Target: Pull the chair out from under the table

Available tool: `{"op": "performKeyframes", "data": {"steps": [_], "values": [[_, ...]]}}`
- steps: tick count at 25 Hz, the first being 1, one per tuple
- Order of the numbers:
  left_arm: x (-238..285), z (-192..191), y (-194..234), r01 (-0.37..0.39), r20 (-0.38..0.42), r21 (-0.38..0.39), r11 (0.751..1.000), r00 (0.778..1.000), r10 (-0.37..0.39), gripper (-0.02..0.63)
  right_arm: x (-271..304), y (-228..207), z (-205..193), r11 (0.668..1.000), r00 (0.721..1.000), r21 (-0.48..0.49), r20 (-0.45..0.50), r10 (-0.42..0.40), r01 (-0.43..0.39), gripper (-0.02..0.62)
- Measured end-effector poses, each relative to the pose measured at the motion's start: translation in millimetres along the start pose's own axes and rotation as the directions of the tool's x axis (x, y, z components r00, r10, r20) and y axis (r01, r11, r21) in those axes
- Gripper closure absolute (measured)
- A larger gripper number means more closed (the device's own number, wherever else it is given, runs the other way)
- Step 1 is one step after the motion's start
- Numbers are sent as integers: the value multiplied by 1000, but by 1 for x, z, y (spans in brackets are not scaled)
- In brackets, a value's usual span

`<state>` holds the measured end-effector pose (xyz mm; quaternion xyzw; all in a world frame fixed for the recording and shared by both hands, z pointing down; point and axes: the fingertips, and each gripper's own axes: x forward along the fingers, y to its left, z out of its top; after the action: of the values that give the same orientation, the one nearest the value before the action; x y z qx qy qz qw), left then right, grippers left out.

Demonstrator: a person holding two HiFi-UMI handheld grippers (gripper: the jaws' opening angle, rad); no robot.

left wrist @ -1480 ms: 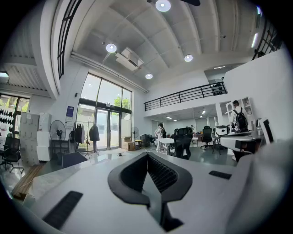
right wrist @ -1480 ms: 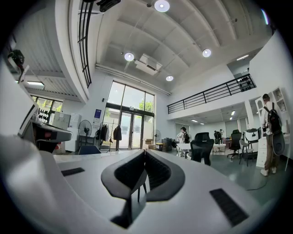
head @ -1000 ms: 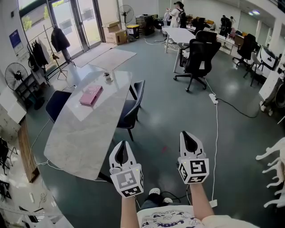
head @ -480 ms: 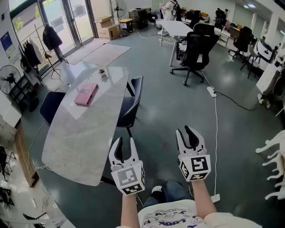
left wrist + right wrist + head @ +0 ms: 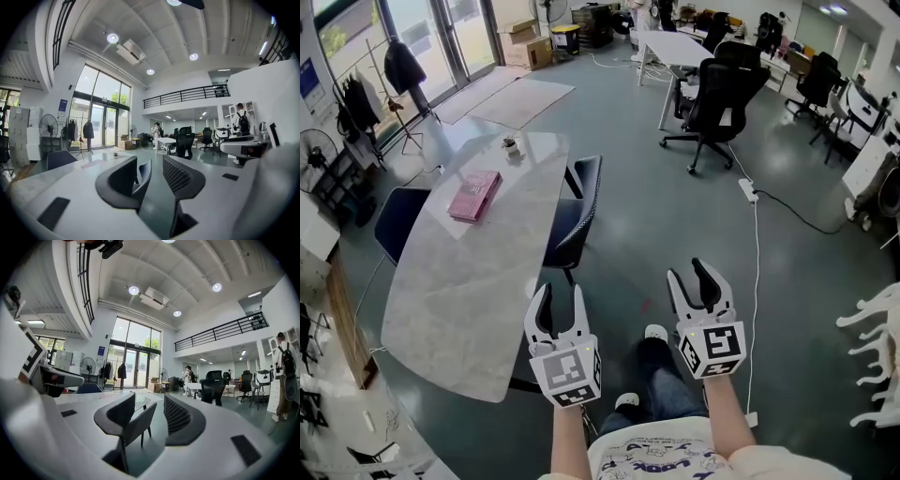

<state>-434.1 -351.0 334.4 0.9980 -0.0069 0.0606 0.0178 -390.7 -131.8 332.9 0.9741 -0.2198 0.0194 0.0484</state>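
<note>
**Both grippers open and empty, chair still tucked at the table**

At the far left of the head view, a dark blue chair (image 5: 397, 221) stands on the outer long side of the marble-topped table (image 5: 455, 300). A pink book (image 5: 475, 195) lies on the tabletop toward its far end, and a small cup-like object (image 5: 510, 145) sits beyond it; it is too small to name more exactly.

The chair to be pulled out (image 5: 579, 208) is a dark one on the table's right long side. Its seat is partly under the top and its backrest rises just beside the edge.

The left gripper (image 5: 560, 300) is held low near the table's near corner, well apart from that chair. Its jaws have just been opening and stand clearly apart. In its own view nothing is gripped, and the chair shows in the distance through the gap.

The right gripper (image 5: 695, 278) is level with it over the grey floor. Its jaws have also just been opening, and they are spread and empty. The same chair is framed far off between them.

Farther right, a black office chair (image 5: 719, 98) stands by a white desk (image 5: 675, 49).
</note>
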Motion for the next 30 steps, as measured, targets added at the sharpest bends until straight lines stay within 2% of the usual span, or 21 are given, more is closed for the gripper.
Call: {"op": "performKeyframes", "data": {"steps": [9, 21, 30], "values": [[115, 12, -17, -30, -7, 9, 1000, 1000, 30, 424, 108, -59, 0, 998, 998, -6, 5, 56, -56, 403], [286, 48, -51, -117, -17, 25, 993, 993, 118, 417, 273, -162, 23, 985, 985, -36, 15, 170, -170, 399], [347, 38, -61, -167, -59, 51, 985, 984, 170, 410, 333, -194, 6, 969, 970, -33, -8, 244, -244, 399]]}}
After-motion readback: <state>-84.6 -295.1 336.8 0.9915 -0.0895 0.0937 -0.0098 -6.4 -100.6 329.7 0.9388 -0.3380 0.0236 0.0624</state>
